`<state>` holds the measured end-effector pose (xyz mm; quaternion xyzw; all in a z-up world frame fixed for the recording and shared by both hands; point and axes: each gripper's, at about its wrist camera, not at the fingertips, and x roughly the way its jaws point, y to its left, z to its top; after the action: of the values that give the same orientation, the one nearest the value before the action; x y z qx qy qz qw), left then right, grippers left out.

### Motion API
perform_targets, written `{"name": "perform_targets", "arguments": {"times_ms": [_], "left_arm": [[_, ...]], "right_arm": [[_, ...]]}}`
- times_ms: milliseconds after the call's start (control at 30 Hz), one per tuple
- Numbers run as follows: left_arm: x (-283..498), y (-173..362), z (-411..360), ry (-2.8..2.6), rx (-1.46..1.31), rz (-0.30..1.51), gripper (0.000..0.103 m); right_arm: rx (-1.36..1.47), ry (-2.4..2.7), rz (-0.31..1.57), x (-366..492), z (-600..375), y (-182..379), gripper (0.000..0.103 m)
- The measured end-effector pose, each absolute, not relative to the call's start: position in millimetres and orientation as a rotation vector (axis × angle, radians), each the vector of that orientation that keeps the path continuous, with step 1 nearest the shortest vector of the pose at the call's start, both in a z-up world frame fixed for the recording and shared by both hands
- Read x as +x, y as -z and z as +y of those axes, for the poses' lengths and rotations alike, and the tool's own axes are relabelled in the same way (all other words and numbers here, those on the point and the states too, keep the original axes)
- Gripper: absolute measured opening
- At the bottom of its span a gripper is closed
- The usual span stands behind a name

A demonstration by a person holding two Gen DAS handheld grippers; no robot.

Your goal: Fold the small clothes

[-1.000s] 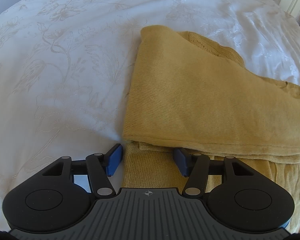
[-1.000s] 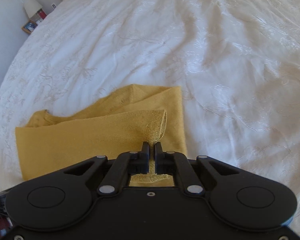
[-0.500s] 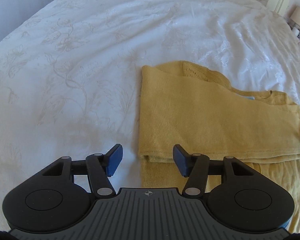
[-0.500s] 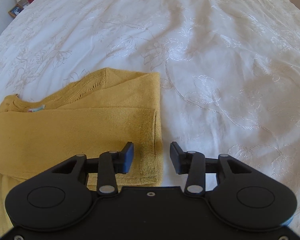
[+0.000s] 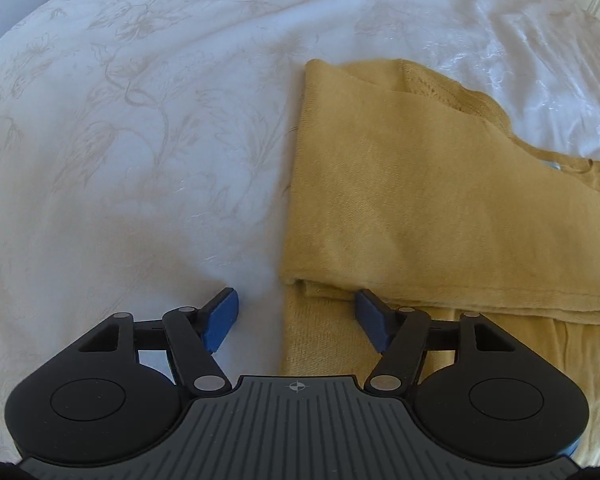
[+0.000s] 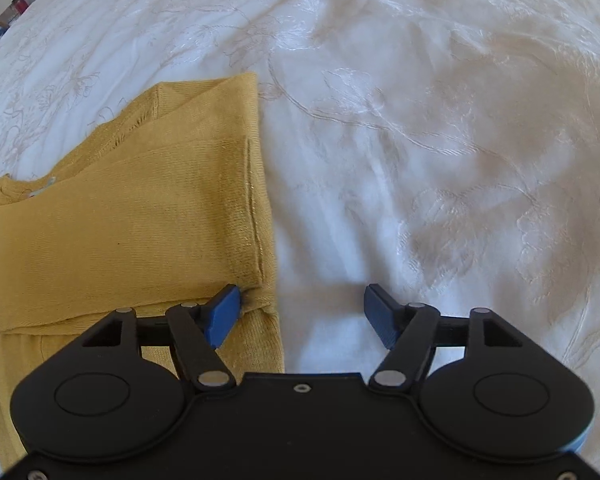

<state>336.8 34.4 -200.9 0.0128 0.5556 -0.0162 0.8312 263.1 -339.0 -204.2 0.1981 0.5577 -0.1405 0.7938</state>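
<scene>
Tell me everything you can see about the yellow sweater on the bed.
The yellow sweater is a mustard knit, soft and finely ribbed, lying flat on the white embroidered bedspread. A folded-over layer crosses its upper part, with a lower part showing beneath the fold edge. A small label peeks out at the neckline. Both grippers are open at its two near corners, the left gripper straddling one edge, the right gripper the other.

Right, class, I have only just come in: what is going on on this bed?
A person with a gripper in each hand is folding a small yellow knitted top on a bed with a white embroidered bedspread. A fold of the top lies flat across the layer beneath. The left gripper is open at the near left corner of the fold, and the right gripper is open at the near right corner. Neither holds the cloth.
</scene>
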Motion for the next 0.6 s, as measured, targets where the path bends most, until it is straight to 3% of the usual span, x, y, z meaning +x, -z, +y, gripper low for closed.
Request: {"name": "perform_targets", "arguments": {"times_ms": [200, 300, 600], "left_arm": [[299.2, 189.2, 65.8, 0.022, -0.002, 1.194, 0.064], [270.7, 185.0, 77.0, 0.051, -0.023, 1.213, 0.064], [195.1, 196.6, 88.6, 0.122, -0.045, 1.302, 0.065]], "right_arm": [[0.445, 0.276, 1.190, 226.5, -337.0, 188.2, 0.074], [0.483, 0.236, 1.198, 205.4, -333.1, 184.3, 0.084], [0.520, 0.194, 1.267, 148.5, -300.3, 190.4, 0.085]]}}
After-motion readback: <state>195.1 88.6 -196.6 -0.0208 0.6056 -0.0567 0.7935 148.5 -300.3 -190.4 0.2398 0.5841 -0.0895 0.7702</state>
